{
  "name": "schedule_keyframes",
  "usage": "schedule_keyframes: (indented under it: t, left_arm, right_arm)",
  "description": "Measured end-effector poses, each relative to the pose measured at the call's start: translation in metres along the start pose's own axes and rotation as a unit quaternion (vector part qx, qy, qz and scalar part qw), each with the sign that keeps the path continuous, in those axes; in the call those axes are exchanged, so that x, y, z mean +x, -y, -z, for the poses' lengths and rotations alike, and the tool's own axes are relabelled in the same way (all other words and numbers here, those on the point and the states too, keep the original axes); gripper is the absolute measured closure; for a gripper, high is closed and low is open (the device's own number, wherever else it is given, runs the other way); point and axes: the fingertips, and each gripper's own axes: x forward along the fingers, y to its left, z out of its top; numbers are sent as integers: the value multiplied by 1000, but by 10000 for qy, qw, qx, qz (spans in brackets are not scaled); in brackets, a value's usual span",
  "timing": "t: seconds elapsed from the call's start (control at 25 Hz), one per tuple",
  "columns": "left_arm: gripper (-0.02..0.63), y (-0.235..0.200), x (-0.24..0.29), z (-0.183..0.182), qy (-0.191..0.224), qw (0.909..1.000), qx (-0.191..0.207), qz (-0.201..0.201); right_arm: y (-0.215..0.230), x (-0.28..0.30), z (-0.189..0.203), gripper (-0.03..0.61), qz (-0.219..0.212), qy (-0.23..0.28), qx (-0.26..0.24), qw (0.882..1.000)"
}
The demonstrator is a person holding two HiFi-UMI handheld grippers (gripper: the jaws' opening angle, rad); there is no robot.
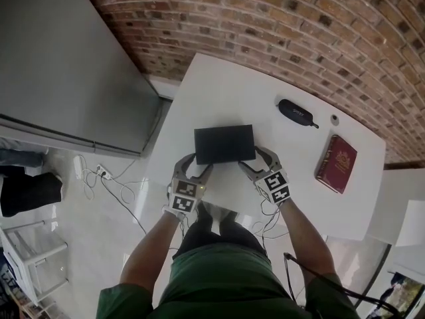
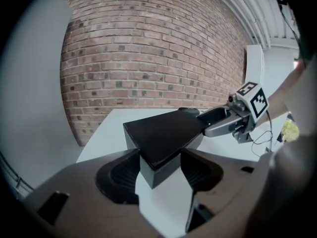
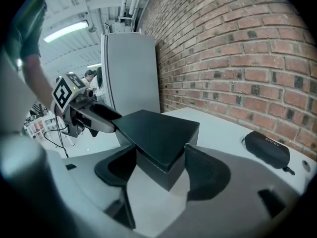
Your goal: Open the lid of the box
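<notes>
Left tongs, right tongs straddle box near corners.

Head view looks steeply down; gripper views low, close (all share box).

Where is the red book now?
Head view: the red book lies on the table's right side, below the black case, right of the black box.

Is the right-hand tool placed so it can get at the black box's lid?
Probably yes. The right tool has its jaws wide apart astride the near right corner of the black box, with nothing else in between. The left tool sits at the other near corner, out of its way.
</notes>
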Motion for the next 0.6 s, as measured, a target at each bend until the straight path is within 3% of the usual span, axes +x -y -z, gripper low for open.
schedule_keyframes:
  t: [0.24,0.44,0.6]
  left_arm:
    - [365,0,0,0,-24,9997,-242,-48]
    - [371,0,0,-1,-12,9976,-682,-127]
    - [368,3,-4,-8,155,9917,-1273,103]
  right_arm:
    - [0,0,1,288,-24,-64,279,9996]
    - [3,1,-1,293,-82,-196,568,9982]
    - [3,0,-5,288,-269,-111,1067,9939]
